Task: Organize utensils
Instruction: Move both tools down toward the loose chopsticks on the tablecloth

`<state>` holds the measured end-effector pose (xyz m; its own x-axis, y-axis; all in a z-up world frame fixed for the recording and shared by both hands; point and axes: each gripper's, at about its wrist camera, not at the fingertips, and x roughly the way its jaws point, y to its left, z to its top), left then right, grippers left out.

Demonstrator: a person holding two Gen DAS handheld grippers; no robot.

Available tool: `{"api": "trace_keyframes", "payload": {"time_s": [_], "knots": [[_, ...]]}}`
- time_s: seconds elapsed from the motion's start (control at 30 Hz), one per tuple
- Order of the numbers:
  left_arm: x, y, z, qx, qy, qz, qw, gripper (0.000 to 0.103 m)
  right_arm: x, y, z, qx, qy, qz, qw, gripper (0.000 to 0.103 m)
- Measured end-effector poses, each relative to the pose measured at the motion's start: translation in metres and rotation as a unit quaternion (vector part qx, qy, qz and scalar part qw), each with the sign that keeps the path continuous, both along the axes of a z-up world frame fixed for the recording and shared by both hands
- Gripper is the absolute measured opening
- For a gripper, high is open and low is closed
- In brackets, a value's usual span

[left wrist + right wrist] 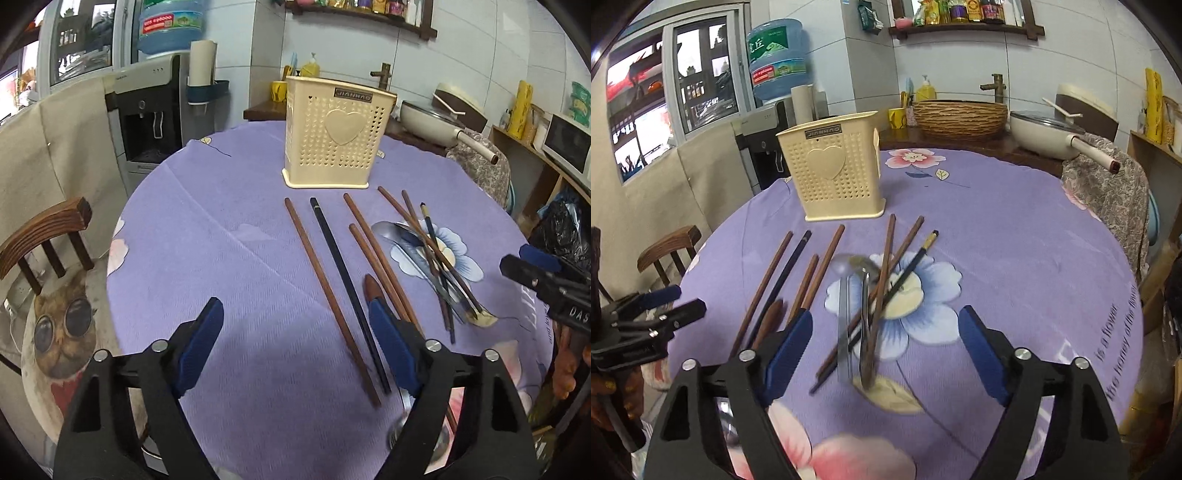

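Note:
A cream perforated utensil holder (pixel 334 134) (pixel 834 170) stands upright at the far side of the round table. In front of it lie several brown chopsticks (pixel 327 288) (pixel 764 284), a dark chopstick (pixel 347 288) (pixel 786 269) and a brown wooden spoon (pixel 373 288) (pixel 770 319). To the right, two metal spoons (pixel 397 232) (pixel 849 288) lie under crossed chopsticks (pixel 428 243) (pixel 890 273). My left gripper (pixel 295 354) is open and empty above the near table. My right gripper (pixel 886 354) is open and empty over the crossed pile; it also shows in the left wrist view (pixel 532 264).
The table carries a purple flowered cloth (pixel 221 229) (pixel 1015 240). A wooden chair (pixel 44 240) (pixel 668 251) stands at the left. Behind the table are a water dispenser (pixel 155 110), a counter with a pan (pixel 432 118) (pixel 1045 133) and a woven basin (pixel 960 116).

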<state>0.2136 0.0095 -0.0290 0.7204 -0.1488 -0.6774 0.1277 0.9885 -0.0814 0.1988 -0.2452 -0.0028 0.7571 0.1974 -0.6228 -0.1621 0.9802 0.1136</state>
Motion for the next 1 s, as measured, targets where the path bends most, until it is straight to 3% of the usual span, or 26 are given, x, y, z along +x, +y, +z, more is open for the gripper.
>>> {"api": "trace_keyframes", "payload": {"time_s": [0.23, 0.4, 0.47, 0.53, 0.77, 1.0], "knots": [[0.061, 0.016, -0.002, -0.053, 0.037, 0.031, 0.9974, 0.073, 0.053, 0.021, -0.002, -0.027, 0.022, 0.036, 0.999, 0.057], [0.101, 0.008, -0.002, -0.053, 0.069, 0.017, 0.9961, 0.048, 0.098, 0.026, -0.006, -0.025, 0.049, 0.041, 0.998, 0.044], [0.112, 0.002, -0.005, -0.044, 0.077, 0.017, 0.9959, 0.044, 0.116, 0.026, -0.008, -0.027, 0.06, 0.037, 0.997, 0.037], [0.12, -0.002, -0.007, -0.031, 0.08, 0.018, 0.9962, 0.042, 0.133, 0.024, -0.011, -0.019, 0.071, 0.035, 0.997, 0.034], [0.14, -0.003, -0.016, -0.039, 0.101, 0.028, 0.9938, 0.034, 0.174, 0.026, -0.024, -0.013, 0.098, 0.031, 0.995, 0.028], [0.149, -0.007, -0.022, -0.034, 0.112, 0.03, 0.9928, 0.03, 0.19, 0.032, -0.038, -0.027, 0.123, 0.016, 0.992, 0.023]]}}
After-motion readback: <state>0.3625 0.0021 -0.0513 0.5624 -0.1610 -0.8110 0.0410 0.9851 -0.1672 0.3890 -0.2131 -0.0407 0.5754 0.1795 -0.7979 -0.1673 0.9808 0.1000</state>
